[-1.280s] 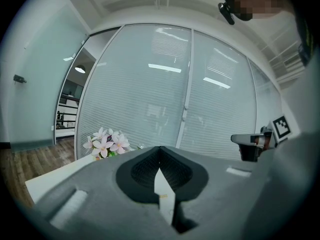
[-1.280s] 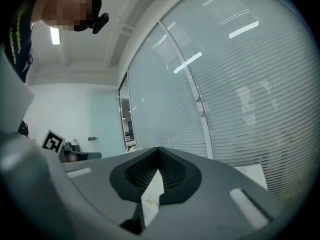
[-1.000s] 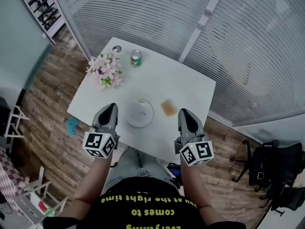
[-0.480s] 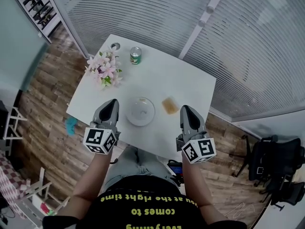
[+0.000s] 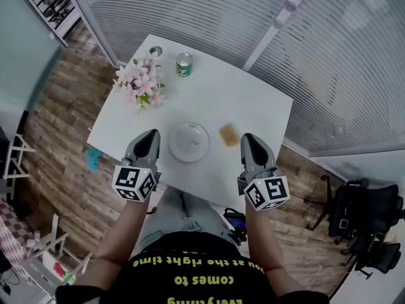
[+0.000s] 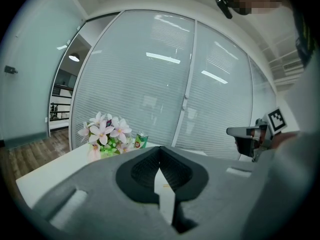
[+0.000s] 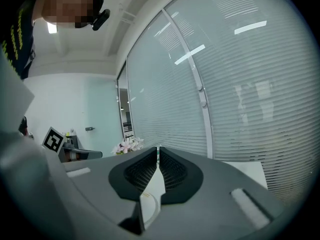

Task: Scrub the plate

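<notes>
A round white plate [image 5: 188,142] lies on the white table [image 5: 253,103], near its front edge. A tan sponge [image 5: 229,134] rests just right of the plate. My left gripper [image 5: 152,133] hovers at the plate's left side, jaws shut and empty [image 6: 160,148]. My right gripper [image 5: 247,138] hovers right of the sponge. Its jaws are together with only a hairline slit and nothing between them [image 7: 158,148]. Neither gripper touches the plate or the sponge. The left gripper view shows the right gripper [image 6: 247,133] out to its side.
Pink flowers [image 5: 140,83] and a green can [image 5: 184,64] stand at the table's far left; both also show in the left gripper view, flowers [image 6: 104,133], can [image 6: 141,140]. Glass walls with blinds [image 5: 209,18] run behind the table. A dark office chair [image 5: 364,217] is at right.
Both grippers have sunk a little over the table's front edge. The head view has shifted slightly. Plate and sponge lie where they were.
</notes>
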